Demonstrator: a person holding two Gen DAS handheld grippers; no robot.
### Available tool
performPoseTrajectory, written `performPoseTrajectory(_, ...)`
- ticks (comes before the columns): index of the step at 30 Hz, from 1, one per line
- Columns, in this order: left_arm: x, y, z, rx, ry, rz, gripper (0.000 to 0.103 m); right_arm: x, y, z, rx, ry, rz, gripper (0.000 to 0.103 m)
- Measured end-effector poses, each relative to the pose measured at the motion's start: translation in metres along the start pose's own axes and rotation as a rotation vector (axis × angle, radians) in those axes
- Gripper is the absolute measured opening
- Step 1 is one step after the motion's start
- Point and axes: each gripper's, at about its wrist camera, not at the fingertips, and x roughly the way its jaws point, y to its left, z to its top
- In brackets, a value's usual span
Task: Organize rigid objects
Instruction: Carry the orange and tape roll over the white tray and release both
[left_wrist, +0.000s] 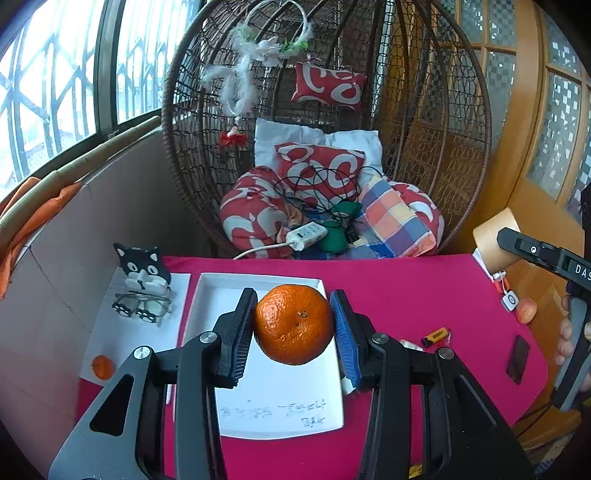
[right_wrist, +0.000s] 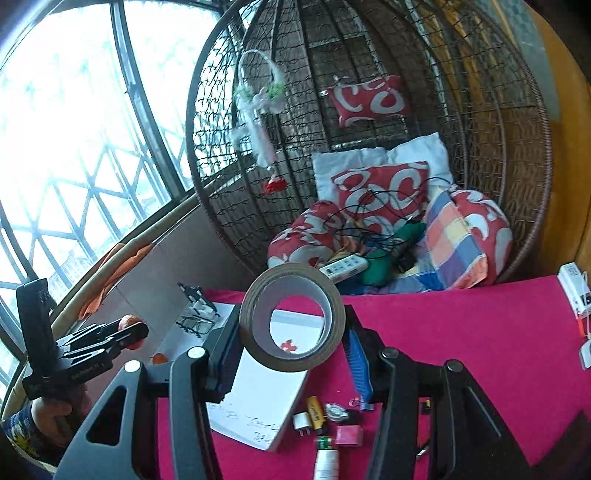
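Aloft over the tabletop (left_wrist: 406, 280), left fingers (left_wrist: 236, 332) pinch an orange (left_wrist: 293, 324), right fingers (right_wrist: 225, 354) clamp a tape roll (right_wrist: 291, 317), its hole facing the camera.

Wicker hanging chair (left_wrist: 424, 110), patterned cushions (left_wrist: 321, 166), barred window (left_wrist: 48, 92)

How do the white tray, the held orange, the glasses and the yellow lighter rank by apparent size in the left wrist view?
1. white tray
2. held orange, though it looks enlarged by nearness to the camera
3. glasses
4. yellow lighter
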Motion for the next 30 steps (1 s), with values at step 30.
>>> performPoseTrajectory(30,0.186,0.11,-0.041,-0.035,0.434,-0.042,0.04,0.216,0.055,-0.089,0.056,0.502,-0.074,0.049)
